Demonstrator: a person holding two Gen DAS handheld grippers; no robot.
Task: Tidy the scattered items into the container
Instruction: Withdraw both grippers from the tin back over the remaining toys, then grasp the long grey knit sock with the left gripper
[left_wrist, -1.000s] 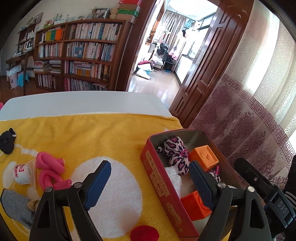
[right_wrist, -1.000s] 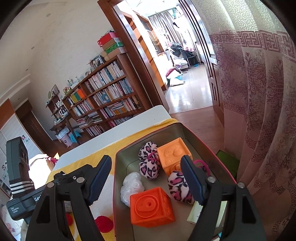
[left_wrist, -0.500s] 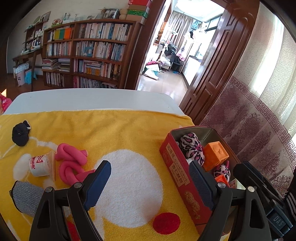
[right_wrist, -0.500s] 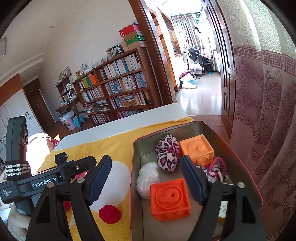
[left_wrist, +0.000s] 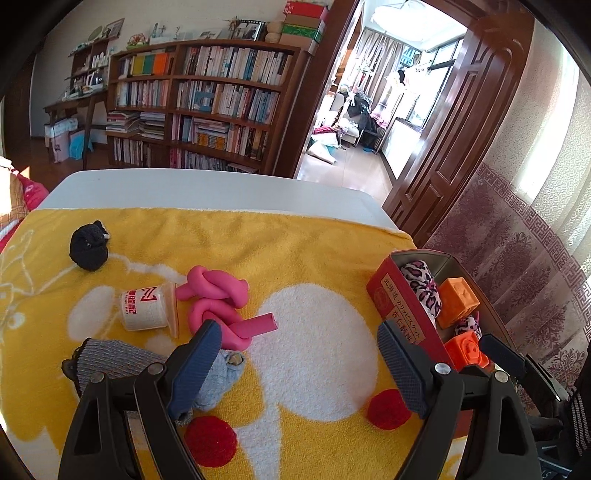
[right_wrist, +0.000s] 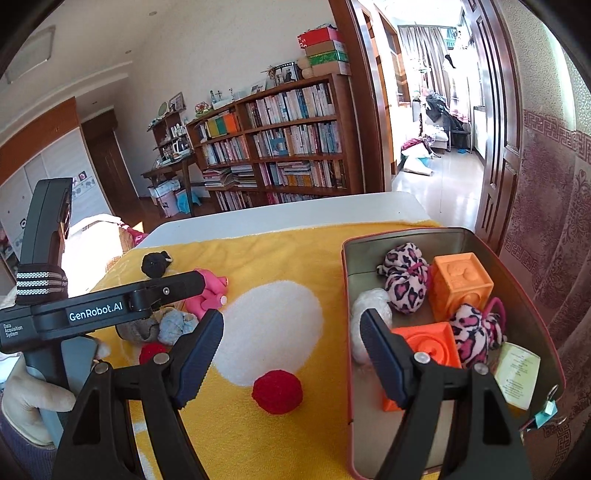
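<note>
the left hand-held gripper (left_wrist: 295, 354) hung over the yellow towel (left_wrist: 303, 251) on the white worktop (left_wrist: 207, 188), its jaws spread wide with nothing between them. just beyond its left finger lay a knotted pink foam tube (left_wrist: 218, 299), touching a small white cup (left_wrist: 146, 308) tipped on its side. a grey sock (left_wrist: 122, 360) and a pale blue sock (left_wrist: 221, 376) lay partly under that finger, and a black sock ball (left_wrist: 88, 249) sat well apart toward the far left. two red pom-poms (left_wrist: 210, 439) rested on the towel near the jaws.

the right hand-held gripper (right_wrist: 291, 354) was also spread and empty, straddling the near left wall of the red tin (right_wrist: 345, 332). inside the tin sat two orange cubes (right_wrist: 461, 284), two leopard-print bundles (right_wrist: 404, 277), a white crumpled wad (right_wrist: 369, 306) and a paper slip (right_wrist: 517, 373). a gloved hand (right_wrist: 33, 402) held the left tool's handle at the frame's left edge.
</note>
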